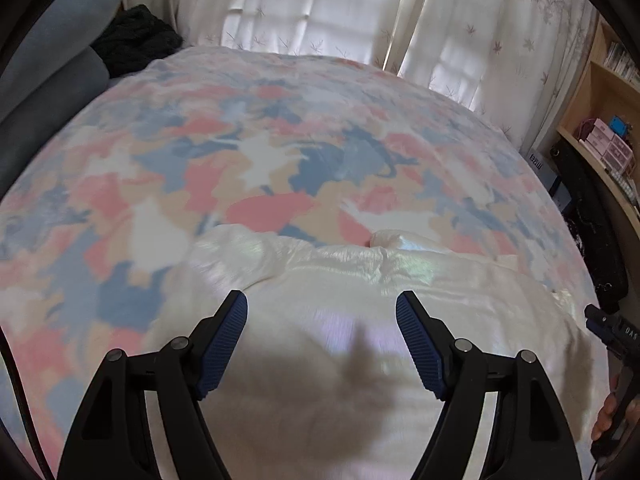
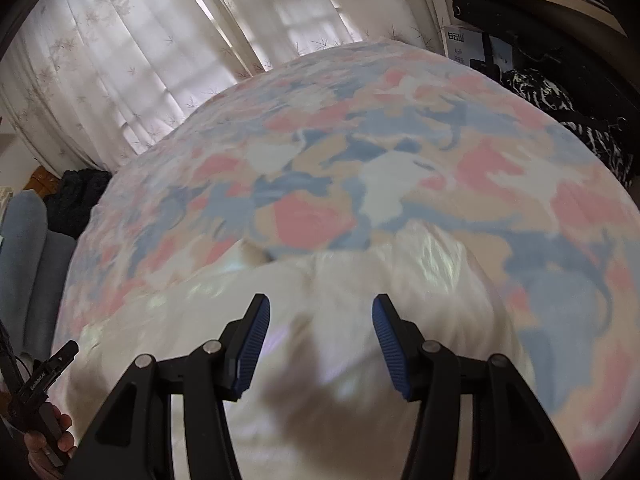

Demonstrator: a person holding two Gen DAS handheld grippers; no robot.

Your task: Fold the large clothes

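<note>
While both grippers hang over the near edge of the bed, we see the white shiny garment (image 1: pixel 360 288) lying just ahead of and below them, on the patterned bedspread (image 1: pixel 256 168), its long side running left to right across our reach. Our left gripper (image 1: pixel 322 316) stands wide open with nothing between its blue pads, over the garment's left half; our right gripper (image 2: pixel 320 320) is about half open, also empty, over the right half, so each hand is nearest its own end. Neither touches the cloth, as far as we can tell through the blur. Far off hang the curtains (image 1: pixel 320 12); a grey cushion (image 1: pixel 52 60) and dark bundle (image 1: pixel 136 40) sit at the far left, shelves (image 1: pixel 608 120) at the right. Nothing lies between the grippers and the garment
</note>
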